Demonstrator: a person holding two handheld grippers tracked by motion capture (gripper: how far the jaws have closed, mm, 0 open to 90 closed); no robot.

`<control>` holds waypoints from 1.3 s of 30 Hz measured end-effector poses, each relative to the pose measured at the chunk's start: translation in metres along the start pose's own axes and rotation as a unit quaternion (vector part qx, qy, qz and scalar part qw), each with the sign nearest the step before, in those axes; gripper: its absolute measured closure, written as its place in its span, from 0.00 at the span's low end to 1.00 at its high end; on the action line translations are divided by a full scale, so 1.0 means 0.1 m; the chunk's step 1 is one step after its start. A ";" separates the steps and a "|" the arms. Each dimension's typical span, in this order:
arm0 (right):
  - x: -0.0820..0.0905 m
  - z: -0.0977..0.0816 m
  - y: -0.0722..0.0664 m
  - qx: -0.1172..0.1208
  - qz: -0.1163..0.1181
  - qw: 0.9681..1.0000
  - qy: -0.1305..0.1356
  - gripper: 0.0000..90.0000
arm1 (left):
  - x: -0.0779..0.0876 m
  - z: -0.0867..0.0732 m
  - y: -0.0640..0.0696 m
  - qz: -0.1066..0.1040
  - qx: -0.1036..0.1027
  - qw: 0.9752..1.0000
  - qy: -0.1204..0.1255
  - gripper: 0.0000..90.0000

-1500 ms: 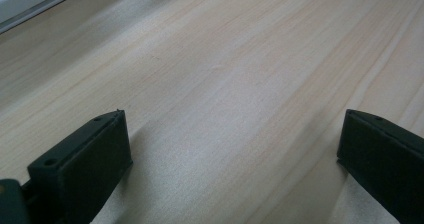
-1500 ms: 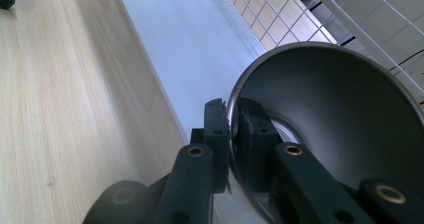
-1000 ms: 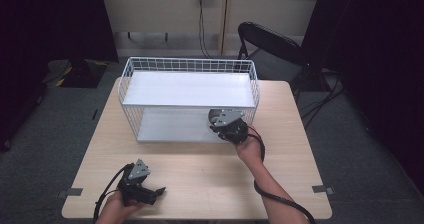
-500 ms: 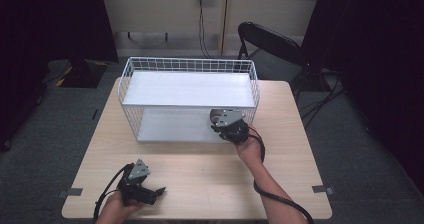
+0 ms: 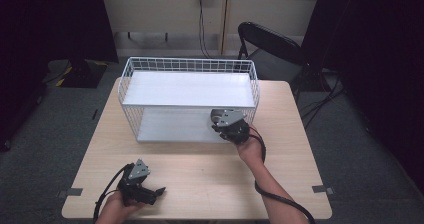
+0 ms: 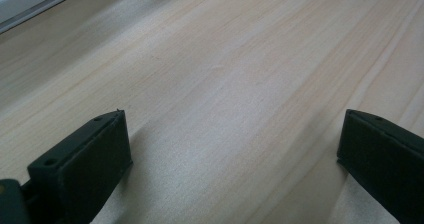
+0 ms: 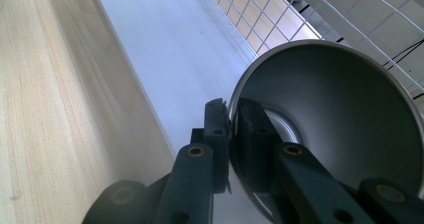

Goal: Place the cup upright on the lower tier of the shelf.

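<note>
R gripper (image 7: 230,144) is clamping the rim of a steel bowl (image 7: 340,124), one jaw inside the wall, one outside, jaws pinched together on thin metal. In the high view the R gripper (image 5: 226,128) is sitting centre-right of frame, at the front opening of the white wire rack (image 5: 131,79), w/ the bowl (image 5: 216,117) tilted on edge just over the rack's lower shelf (image 5: 165,126), right end. Bowl's mouth is facing the right gripper view's cam; wire side panel is showing upper right behind it.

L gripper (image 5: 150,193) is idling at lower left of the high view, low over the wooden table (image 5: 295,149); jaws are standing wide apart w/ nothing between them.

Judgement: step in hand is setting the bowl down on the lower shelf. To do it well: level the bowl so its base meets the shelf flat, keep it clear of the upper shelf (image 5: 185,89) edge & side wires, release only once it's resting, else it's prob. rolling or clanging off the front lip.
</note>
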State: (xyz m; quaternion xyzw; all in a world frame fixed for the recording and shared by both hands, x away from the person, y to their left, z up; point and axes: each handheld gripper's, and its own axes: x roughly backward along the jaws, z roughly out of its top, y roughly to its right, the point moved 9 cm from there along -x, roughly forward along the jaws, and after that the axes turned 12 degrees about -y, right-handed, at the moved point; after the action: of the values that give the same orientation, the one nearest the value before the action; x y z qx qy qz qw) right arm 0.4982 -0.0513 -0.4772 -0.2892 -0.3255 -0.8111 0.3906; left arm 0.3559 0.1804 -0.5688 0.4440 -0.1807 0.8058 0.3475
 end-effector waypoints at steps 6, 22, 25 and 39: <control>0.00 0.01 0.03 -0.008 -0.011 1.000 0.002 0.86 | 0.00 0.00 0.00 0.000 0.000 1.000 0.000 0.00; 0.05 0.15 0.07 -0.018 -0.043 0.999 0.027 0.49 | 0.00 0.00 0.00 -0.001 -0.001 1.000 0.002 0.00; 0.05 0.14 0.06 -0.028 -0.038 0.998 0.029 0.44 | 0.00 0.00 0.00 0.000 -0.001 1.000 0.002 0.00; 0.17 0.17 -0.07 -0.062 0.005 0.997 0.041 0.19 | 0.00 0.01 0.00 -0.001 0.000 1.000 0.002 0.00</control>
State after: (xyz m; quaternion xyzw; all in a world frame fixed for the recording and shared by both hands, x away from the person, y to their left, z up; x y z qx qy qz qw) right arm 0.4870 -0.0426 -0.4565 -0.2809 -0.2567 -0.8391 0.3888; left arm 0.3563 0.1799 -0.5688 0.4426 -0.1803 0.8063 0.3485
